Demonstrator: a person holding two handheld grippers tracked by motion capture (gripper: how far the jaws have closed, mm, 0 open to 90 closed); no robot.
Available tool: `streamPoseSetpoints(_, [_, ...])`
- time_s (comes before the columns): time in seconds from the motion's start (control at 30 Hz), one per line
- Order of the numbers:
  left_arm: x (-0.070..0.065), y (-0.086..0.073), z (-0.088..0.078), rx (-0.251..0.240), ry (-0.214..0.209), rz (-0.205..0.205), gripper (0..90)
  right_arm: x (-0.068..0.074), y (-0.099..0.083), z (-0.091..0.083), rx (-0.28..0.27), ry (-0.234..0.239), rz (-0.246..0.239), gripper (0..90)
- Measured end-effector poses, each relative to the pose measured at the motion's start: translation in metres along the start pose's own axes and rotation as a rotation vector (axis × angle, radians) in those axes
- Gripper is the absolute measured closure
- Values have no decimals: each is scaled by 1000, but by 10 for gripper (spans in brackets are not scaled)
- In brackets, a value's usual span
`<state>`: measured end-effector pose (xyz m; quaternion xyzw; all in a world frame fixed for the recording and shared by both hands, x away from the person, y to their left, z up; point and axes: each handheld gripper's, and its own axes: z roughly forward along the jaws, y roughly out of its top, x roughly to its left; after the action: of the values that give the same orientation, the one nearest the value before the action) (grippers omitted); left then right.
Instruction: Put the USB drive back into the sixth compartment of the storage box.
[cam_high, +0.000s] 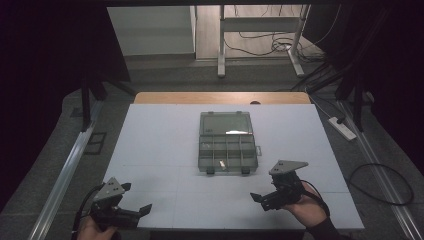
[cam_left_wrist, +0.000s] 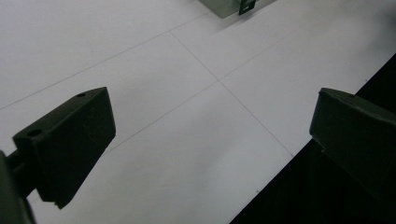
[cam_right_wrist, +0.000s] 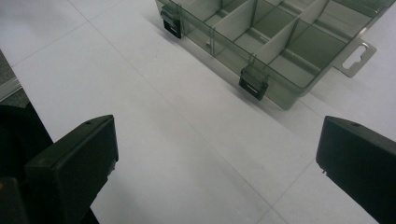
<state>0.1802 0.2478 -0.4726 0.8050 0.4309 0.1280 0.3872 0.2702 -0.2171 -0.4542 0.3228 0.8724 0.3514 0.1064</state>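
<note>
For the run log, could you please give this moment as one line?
left gripper: open, empty | right gripper: open, empty | organizer box: lid open, mid-table, untouched

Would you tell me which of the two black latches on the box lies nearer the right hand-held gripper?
The right latch, on the front corner facing that hand-held gripper.

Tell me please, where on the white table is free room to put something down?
The white table is bare left of the open compartment box and right of it. A bare strip also lies between the box's latches and the left gripper and right gripper, both with jaws open. Only the middle, at the box, is occupied.
</note>
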Motion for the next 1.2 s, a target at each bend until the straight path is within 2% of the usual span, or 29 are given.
streamPoseSetpoints(0.17, [0,0,0,1,0,0,0,-1,-5,-4,-7,-17,-5,0])
streamPoseSetpoints(0.57, [0,0,0,2,1,-1,1,-5,-17,-16,-10,-41,31,0])
streamPoseSetpoints(1.2, [0,0,0,2,1,-2,0,-12,-34,-33,-9,-94,60,0])
